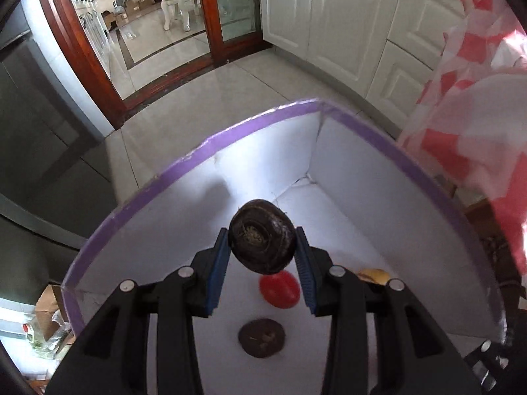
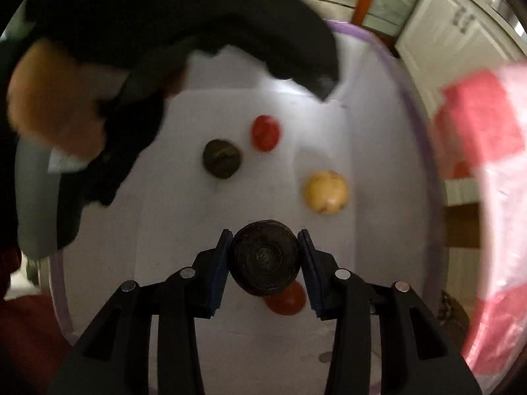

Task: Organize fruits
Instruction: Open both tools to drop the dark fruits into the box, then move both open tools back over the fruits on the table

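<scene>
My left gripper (image 1: 262,247) is shut on a dark round fruit (image 1: 262,235) and holds it above the floor of a white box with a purple rim (image 1: 250,121). Below it in the box lie a red fruit (image 1: 280,289), another dark fruit (image 1: 261,337) and a yellow fruit (image 1: 374,276), partly hidden by a finger. My right gripper (image 2: 265,256) is shut on a second dark round fruit (image 2: 265,260) over the same box (image 2: 411,105). There I see a red fruit (image 2: 265,132), a dark fruit (image 2: 221,158), a yellow fruit (image 2: 326,191) and a red fruit (image 2: 286,299) under the held one.
A red-and-white checked plastic bag (image 1: 474,108) hangs at the right of the box; it also shows in the right wrist view (image 2: 487,197). The person's hand and dark sleeve (image 2: 98,105) reach over the box's left. White cabinets (image 1: 346,23) and a tiled floor (image 1: 204,105) lie beyond.
</scene>
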Demonstrator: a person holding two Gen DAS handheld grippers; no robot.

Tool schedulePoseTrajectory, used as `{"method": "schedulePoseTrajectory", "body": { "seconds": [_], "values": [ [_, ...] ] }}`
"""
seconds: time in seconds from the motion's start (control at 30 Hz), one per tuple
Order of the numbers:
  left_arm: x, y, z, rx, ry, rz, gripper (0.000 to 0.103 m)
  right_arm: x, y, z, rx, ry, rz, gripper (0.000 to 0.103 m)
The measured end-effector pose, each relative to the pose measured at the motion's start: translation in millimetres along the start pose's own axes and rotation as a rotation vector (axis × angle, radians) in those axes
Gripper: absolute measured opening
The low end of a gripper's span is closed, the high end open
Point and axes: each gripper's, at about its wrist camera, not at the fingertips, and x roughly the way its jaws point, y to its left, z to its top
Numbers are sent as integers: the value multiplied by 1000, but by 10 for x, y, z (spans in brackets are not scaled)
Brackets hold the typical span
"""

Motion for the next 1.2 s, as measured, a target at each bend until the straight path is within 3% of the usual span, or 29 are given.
{"method": "schedulePoseTrajectory", "body": {
  "seconds": [0.13, 0.63, 0.73, 0.8, 0.83, 1.0, 1.13, 1.2],
  "values": [
    [81, -37, -65, 18, 23, -1, 39, 129, 175, -64, -75, 41, 3, 41],
    [363, -15, -158, -21, 124, 2, 40, 222, 76, -154, -39, 100, 14, 42],
    [343, -23, -130, -13, 118, 9, 51, 287, 105, -69, -32, 87, 11, 52],
    [297, -17, -113, -15, 109, 12, 75, 231, 86, -67, -25, 66, 3, 56],
    [268, -9, -99, -19, 101, 16, 79, 198, 76, -67, -21, 55, 2, 57],
    [111, -23, -34, -12, 77, 44, 88, -83, 46, -70, -23, -35, -10, 65],
    [-168, -29, 14, -15, 37, 71, 90, -510, 70, -98, -49, -181, -8, 79],
    [-401, -10, 72, -23, -30, 85, 90, -844, 51, -144, -50, -297, -30, 83]
  ]
}}
